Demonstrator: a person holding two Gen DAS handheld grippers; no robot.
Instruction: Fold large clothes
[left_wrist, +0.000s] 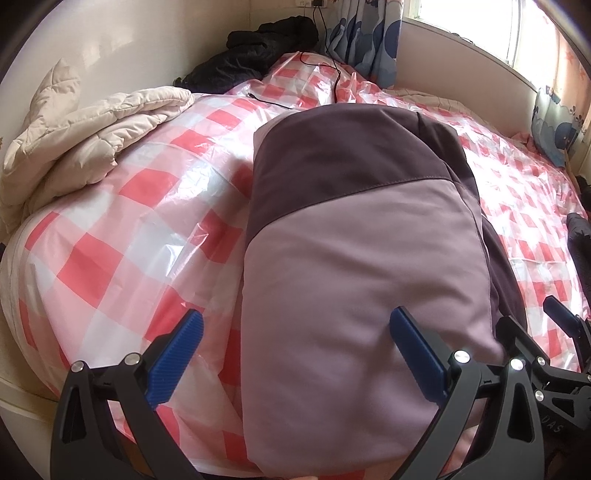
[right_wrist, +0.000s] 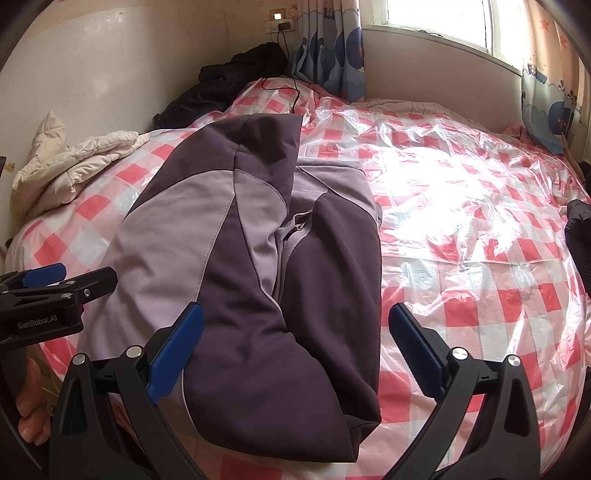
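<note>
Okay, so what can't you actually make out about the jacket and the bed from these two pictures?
- Purple jacket: its near hem is cut off by the bottom edge in the left wrist view; its underside is hidden in both views.
- Bedding under the checked plastic sheet: hidden by the sheet, with glare in the right wrist view.
- Black garment by the wall: too bunched to identify.

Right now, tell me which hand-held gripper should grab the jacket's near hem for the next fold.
Probably the right hand-held gripper: open, its fingers straddle the jacket at the near hem. The left hand-held gripper, also open, sits at the jacket's left edge.
</note>
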